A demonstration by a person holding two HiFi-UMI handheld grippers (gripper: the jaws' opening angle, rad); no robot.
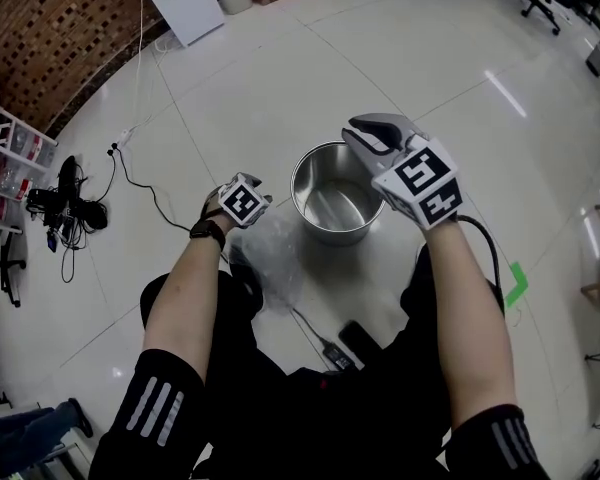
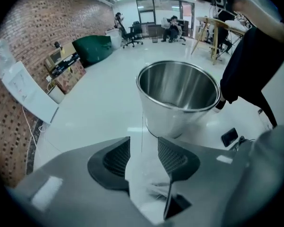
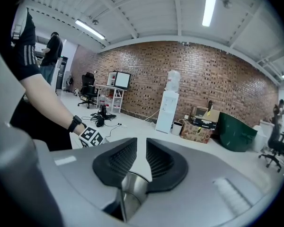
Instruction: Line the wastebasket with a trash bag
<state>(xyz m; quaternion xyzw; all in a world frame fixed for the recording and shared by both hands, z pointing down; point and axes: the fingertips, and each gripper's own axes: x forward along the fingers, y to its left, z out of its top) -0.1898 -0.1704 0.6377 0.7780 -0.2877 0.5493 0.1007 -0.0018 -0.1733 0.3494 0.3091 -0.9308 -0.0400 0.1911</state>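
Looking down from the person's head, the steel wastebasket point(image 1: 330, 234) stands upright and unlined on the pale tiled floor point(image 1: 430, 58), just ahead of their knees. The left gripper point(image 1: 242, 208) points steeply down just to the left of the basket, over a crumpled clear trash bag point(image 1: 270, 263) that lies on the floor against the basket's near-left side. The right gripper point(image 1: 365, 133) hangs over the basket's right rim, nose toward the middle. A black cable point(image 1: 130, 168) trails away across the floor on the left. In the left gripper view, the left gripper point(image 2: 144, 157) has its jaws well apart. The filmy trash bag point(image 2: 142, 174) stands in the gap between them, loose rather than pinched, and the wastebasket point(image 2: 170, 119) stands close beyond, mouth open and bare inside. In the right gripper view, the right gripper point(image 3: 141, 157) shows only a narrow slit between its jaws, and floor is visible through it, so nothing is gripped. A piece of the wastebasket point(image 3: 132, 186) shines below the throat of the jaws. Beyond, to the left, the person's other forearm reaches down, with a black watch point(image 3: 75, 123) at the wrist.
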